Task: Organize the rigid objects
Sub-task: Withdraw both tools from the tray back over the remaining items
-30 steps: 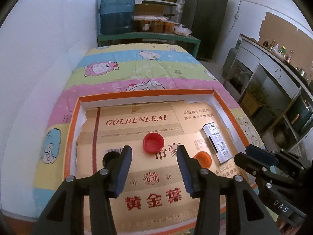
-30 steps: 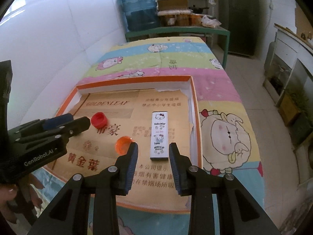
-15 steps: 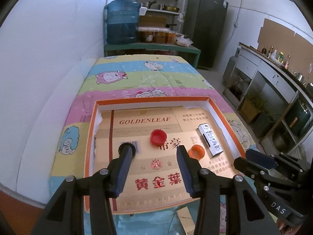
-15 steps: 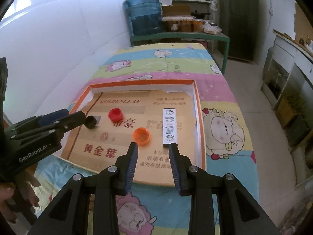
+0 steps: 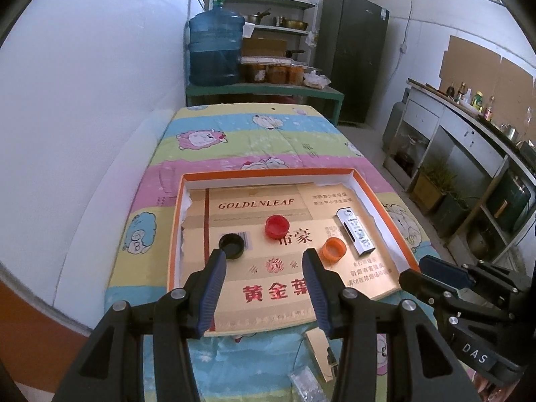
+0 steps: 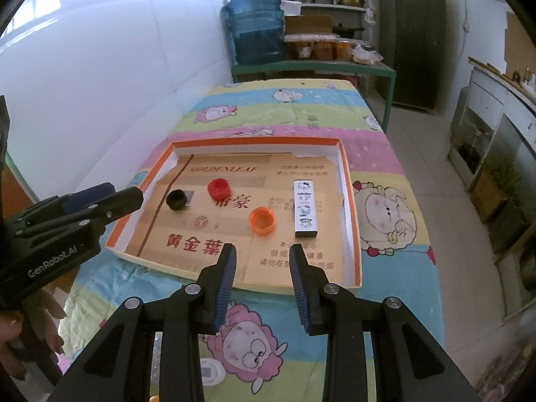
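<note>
A shallow orange-rimmed cardboard tray (image 5: 268, 172) (image 6: 351, 207) lies on the cartoon-print cloth. In it lie a black cap (image 5: 231, 245) (image 6: 176, 199), a red cap (image 5: 277, 226) (image 6: 219, 188), an orange cap (image 5: 333, 249) (image 6: 262, 220) and a white Hello Kitty box (image 5: 355, 231) (image 6: 305, 212). My left gripper (image 5: 263, 261) is open and empty, held above the tray's near edge. My right gripper (image 6: 262, 256) is open and empty, also over the near edge. Each gripper shows in the other's view, the right (image 5: 435, 278) and the left (image 6: 100, 201).
A small gold box (image 5: 320, 351) and a clear wrapper (image 5: 306, 385) lie on the cloth in front of the tray. Behind the table stand a blue water jug (image 5: 214, 50), shelves and a dark cabinet (image 5: 351, 57). A white wall runs along the left.
Both grippers have pulled back and up from the tray, so the whole tray and the cloth in front of it now show. Both stay open and empty.
</note>
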The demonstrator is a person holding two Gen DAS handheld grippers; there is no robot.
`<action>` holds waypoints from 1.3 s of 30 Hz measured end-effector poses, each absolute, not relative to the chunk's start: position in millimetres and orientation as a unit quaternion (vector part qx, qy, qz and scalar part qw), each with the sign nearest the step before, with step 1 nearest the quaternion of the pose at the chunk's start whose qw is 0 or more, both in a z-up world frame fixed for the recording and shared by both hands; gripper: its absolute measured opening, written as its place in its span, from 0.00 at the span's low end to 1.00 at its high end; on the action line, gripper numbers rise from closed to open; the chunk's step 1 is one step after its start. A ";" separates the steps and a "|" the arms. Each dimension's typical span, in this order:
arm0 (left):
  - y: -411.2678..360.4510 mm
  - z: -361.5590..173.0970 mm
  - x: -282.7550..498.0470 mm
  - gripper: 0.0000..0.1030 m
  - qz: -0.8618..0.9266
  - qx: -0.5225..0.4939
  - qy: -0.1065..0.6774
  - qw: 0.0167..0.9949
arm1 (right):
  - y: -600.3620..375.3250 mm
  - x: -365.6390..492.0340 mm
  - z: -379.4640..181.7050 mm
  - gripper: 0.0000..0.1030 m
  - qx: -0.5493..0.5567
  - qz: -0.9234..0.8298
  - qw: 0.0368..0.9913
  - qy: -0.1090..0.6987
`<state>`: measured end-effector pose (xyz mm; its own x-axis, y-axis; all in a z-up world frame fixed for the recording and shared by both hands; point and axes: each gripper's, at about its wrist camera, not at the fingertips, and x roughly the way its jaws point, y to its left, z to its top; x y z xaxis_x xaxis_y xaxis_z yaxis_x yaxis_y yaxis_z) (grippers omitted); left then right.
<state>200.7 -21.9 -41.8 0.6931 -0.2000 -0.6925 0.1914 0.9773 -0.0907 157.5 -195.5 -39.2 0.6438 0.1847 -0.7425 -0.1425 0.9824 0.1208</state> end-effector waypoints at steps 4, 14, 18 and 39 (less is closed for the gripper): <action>-19.3 -39.9 195.0 0.46 -0.105 -0.005 0.376 0.921 | -189.2 149.5 -35.9 0.33 0.022 0.095 0.907 0.410; -11.3 -36.8 180.0 0.46 -0.104 -0.005 0.373 0.922 | -178.9 130.5 -30.3 0.33 0.014 0.100 0.907 0.409; -5.6 -35.7 171.2 0.46 -0.103 -0.006 0.371 0.923 | -176.4 122.9 -29.2 0.33 0.011 0.100 0.906 0.410; 16.4 -52.7 137.7 0.46 -0.115 -0.017 0.384 0.916 | -172.7 88.7 -43.6 0.32 0.003 0.100 0.897 0.430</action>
